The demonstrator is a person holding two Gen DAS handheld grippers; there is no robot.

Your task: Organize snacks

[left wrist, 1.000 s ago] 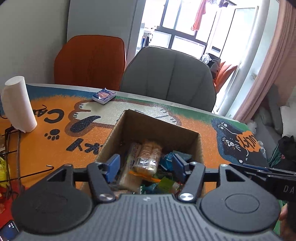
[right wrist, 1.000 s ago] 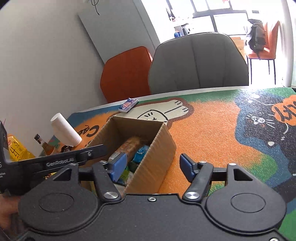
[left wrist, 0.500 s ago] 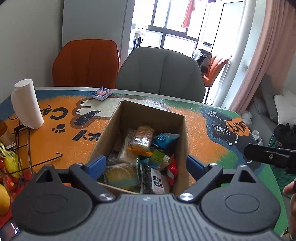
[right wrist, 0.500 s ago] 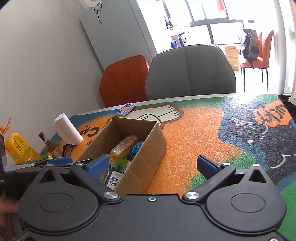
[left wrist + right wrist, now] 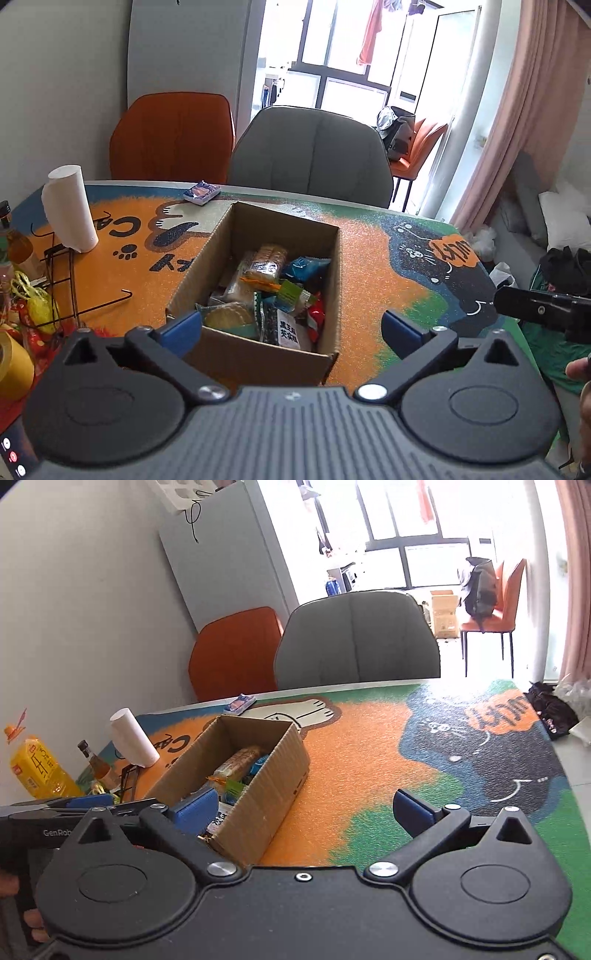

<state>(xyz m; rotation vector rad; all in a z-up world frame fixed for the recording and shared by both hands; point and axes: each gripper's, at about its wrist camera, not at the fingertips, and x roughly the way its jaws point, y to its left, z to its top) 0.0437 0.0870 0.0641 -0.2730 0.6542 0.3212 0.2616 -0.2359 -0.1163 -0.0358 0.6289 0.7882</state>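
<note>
The cardboard box (image 5: 258, 295) stands on the worktop (image 5: 369, 266), filled with mixed snack packets (image 5: 273, 295). The left claw (image 5: 291, 328) is just finishing its opening, nothing between its blue pads, and the right claw (image 5: 306, 808) stands spread wide and empty beside the box. The packets are piled loosely up toward the rim, so I think a claw that reaches in carelessly may catch a neighbour packet and drag it over the edge, or push the light box across the mat. One small packet (image 5: 202, 192) near the far edge, well apart from the box, may be forgotten.
</note>
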